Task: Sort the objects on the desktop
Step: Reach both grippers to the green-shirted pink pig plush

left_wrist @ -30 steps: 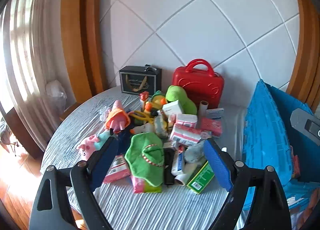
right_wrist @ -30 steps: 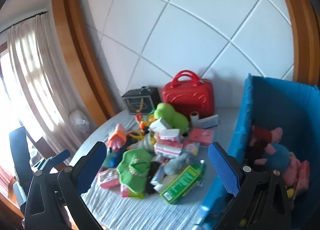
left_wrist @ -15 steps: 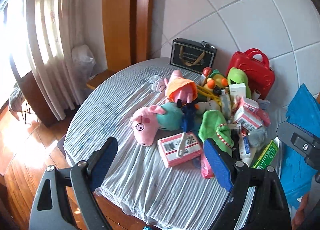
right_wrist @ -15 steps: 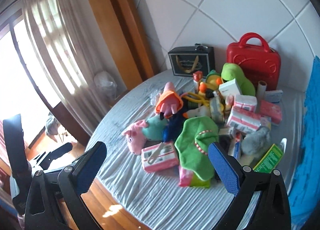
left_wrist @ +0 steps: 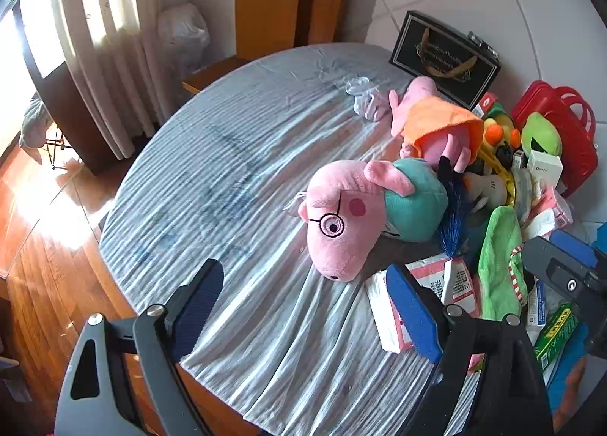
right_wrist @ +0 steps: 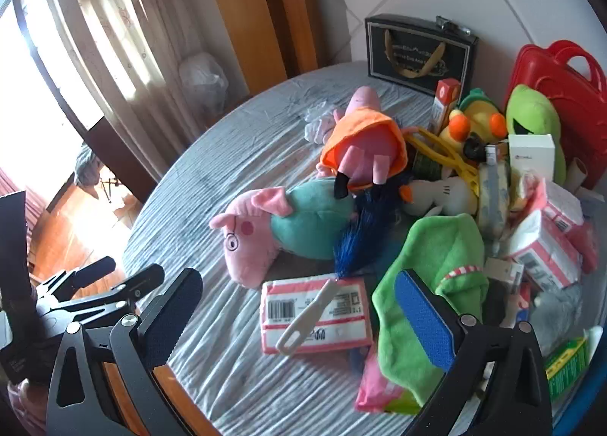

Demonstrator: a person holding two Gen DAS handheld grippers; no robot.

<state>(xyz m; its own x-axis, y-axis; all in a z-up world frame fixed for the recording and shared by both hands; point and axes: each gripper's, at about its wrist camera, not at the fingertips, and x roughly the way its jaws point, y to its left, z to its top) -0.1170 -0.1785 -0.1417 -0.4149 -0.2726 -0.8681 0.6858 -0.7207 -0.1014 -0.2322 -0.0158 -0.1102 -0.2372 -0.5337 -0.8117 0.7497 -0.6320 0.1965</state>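
A pile of toys and boxes covers the right half of the round table (left_wrist: pixel 227 170). The pink pig plush (left_wrist: pixel 341 223) with glasses and a teal body lies at the pile's left edge. It sits just beyond my left gripper (left_wrist: pixel 303 307), which hangs open and empty above the cloth. In the right wrist view my right gripper (right_wrist: pixel 299 318) is open over a pink-and-white tissue pack (right_wrist: pixel 334 303) with a white plastic tool (right_wrist: pixel 303 322) lying on it. Behind it lie the same pig plush (right_wrist: pixel 265 231) and a pig in an orange dress (right_wrist: pixel 364 147). A green plush (right_wrist: pixel 436 284) lies by the right finger.
A black gift box (right_wrist: pixel 417 49) and a red case (right_wrist: pixel 550 68) stand against the wall. A yellow duck toy (right_wrist: pixel 474 121), a green frog plush (right_wrist: pixel 531 121) and several small boxes crowd the right. The left gripper (right_wrist: pixel 87 295) shows at the table's near edge; wooden floor lies below.
Both grippers have come down and swung left, from facing the wall and the blue bin to hovering over the table's near side by the pig plush. Both stayed open.
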